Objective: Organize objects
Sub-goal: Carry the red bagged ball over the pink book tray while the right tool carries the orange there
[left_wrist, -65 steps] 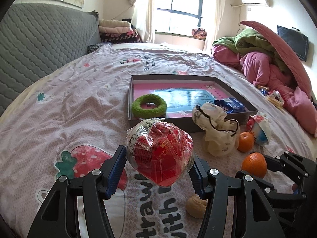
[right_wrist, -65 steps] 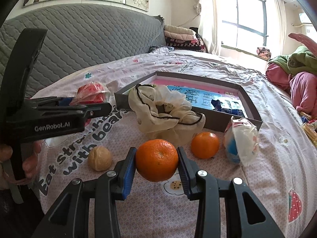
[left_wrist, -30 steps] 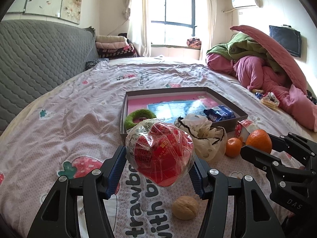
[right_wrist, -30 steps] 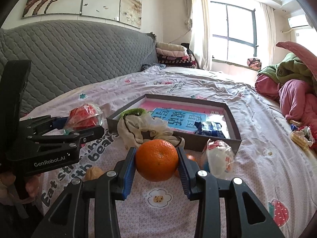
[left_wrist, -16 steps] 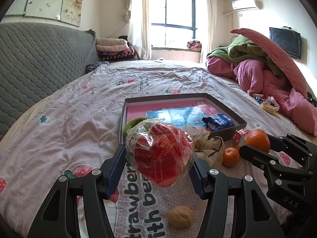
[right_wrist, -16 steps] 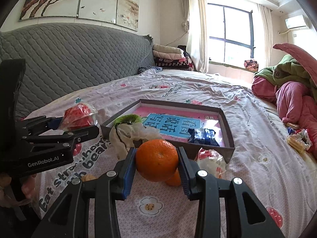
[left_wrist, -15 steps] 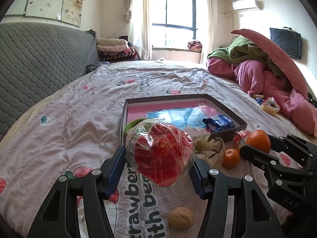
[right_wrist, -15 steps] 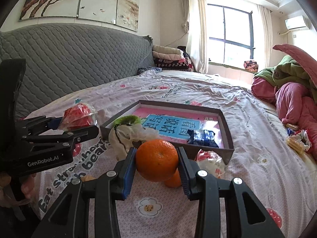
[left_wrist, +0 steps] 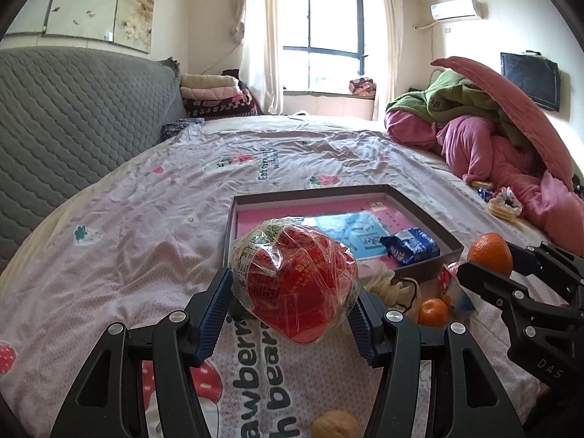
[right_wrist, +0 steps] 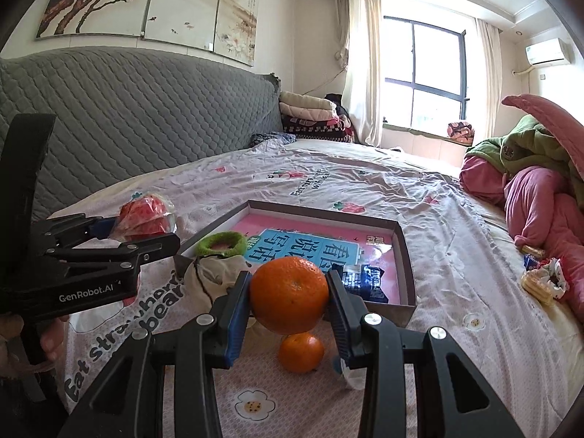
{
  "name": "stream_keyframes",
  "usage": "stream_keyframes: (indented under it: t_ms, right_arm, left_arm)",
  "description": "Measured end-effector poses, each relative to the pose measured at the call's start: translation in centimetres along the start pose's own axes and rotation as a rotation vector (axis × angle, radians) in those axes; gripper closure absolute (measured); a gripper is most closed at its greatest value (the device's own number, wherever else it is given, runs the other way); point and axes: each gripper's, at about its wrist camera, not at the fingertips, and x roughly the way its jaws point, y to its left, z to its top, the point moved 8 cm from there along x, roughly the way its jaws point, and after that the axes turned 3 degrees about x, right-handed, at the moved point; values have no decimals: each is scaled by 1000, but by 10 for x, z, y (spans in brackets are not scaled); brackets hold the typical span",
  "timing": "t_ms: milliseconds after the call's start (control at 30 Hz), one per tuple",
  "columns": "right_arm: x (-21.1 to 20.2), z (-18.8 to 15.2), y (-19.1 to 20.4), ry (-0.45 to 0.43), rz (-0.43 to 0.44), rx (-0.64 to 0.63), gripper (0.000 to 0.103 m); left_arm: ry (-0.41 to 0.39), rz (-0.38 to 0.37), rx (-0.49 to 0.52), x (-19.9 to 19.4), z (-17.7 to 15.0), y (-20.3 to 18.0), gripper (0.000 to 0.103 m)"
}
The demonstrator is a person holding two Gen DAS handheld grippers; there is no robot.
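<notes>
The red pack (left_wrist: 297, 284), wrapped in clear plastic with small print too fine to read, is pinched between the blue pads of the left tool (left_wrist: 294, 315) and held up over the bed (left_wrist: 138, 241). The orange (right_wrist: 289, 295) is pinched the same way in the right tool (right_wrist: 288, 315), up in the air just before the near edge of the box (right_wrist: 405, 255). The left tool's side reads "GenRobot.AI". The bed sheet says "Eat strawberries with bear" in part. The box has low dark walls and a pink floor with a blue card of big Chinese letters. Inside it lie a green ring (right_wrist: 220, 244) at the near left corner and a blue pack (left_wrist: 409, 245) by the near right wall; the far half is bare. Just outside the near wall sit a cloth bag (right_wrist: 211, 277), a small orange (right_wrist: 301, 352) and a walnut (left_wrist: 335, 424) on the sheet
</notes>
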Motion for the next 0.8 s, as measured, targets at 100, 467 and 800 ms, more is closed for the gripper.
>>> stream_keyframes:
  t_ms: [100, 467, 800]
  right_arm:
    - [1, 2, 0, 1, 2, 0, 63]
    - [9, 7, -2, 1, 8, -10, 63]
    - [13, 13, -4, -1, 3, -16, 63]
  left_arm:
    - [-3, -2, 1, 2, 4, 0, 42]
    - [-12, -5, 1, 9, 18, 0, 42]
    - [-5, 2, 2, 15, 20, 1, 42]
